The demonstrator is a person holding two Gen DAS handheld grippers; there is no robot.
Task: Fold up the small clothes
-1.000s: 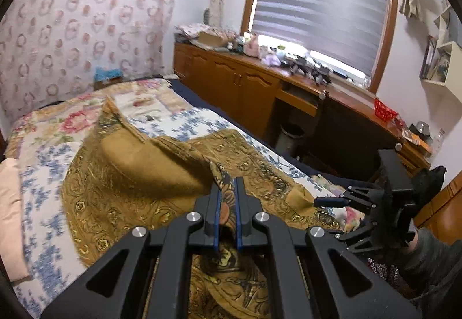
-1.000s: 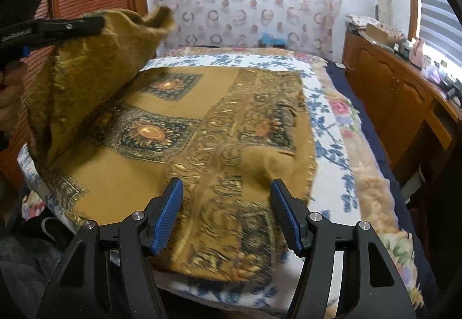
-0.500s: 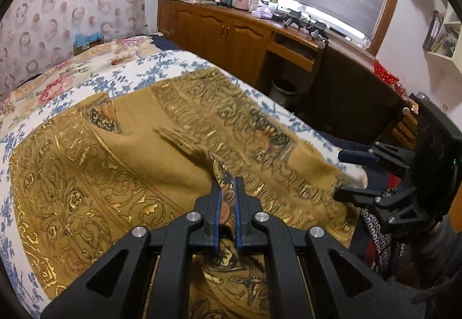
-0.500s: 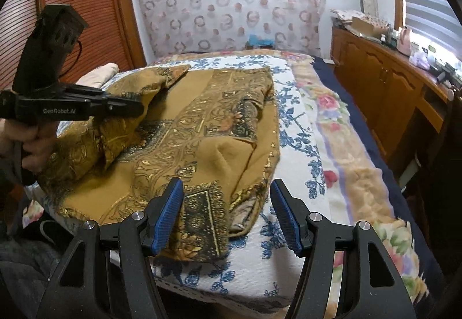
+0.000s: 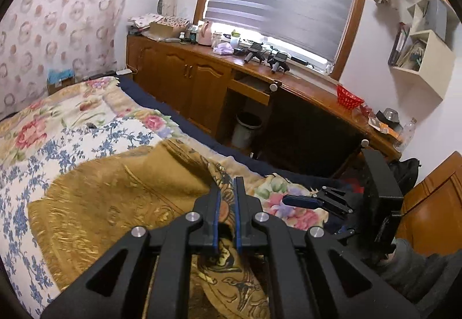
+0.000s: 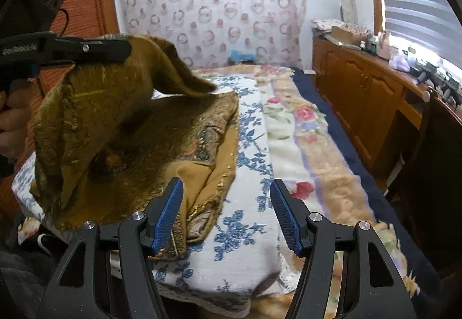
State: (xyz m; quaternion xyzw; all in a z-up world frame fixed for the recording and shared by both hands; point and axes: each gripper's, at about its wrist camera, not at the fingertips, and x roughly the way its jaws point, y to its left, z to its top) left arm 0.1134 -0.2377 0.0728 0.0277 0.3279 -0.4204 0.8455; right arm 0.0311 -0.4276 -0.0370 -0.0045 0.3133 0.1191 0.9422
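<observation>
A mustard-gold patterned cloth (image 5: 115,203) lies on the bed, folded into a narrower strip. My left gripper (image 5: 226,195) is shut on one edge of the cloth and holds that edge lifted above the bed; it also shows in the right wrist view (image 6: 86,49) at upper left, with the cloth (image 6: 121,122) hanging from it. My right gripper (image 6: 225,203) is open and empty, just above the bed's near edge, to the right of the cloth's near corner. It also shows in the left wrist view (image 5: 300,200).
The bed (image 6: 283,128) has a blue-flowered white cover and a floral blanket. A wooden cabinet (image 5: 202,82) with clutter runs along the window side. A waste bin (image 5: 248,131) stands under the desk. A wooden wardrobe (image 6: 95,10) stands at the left.
My left gripper has lifted the held cloth edge up off the bed again. The cloth is now gathered into a narrower fold. My right gripper stays open.
</observation>
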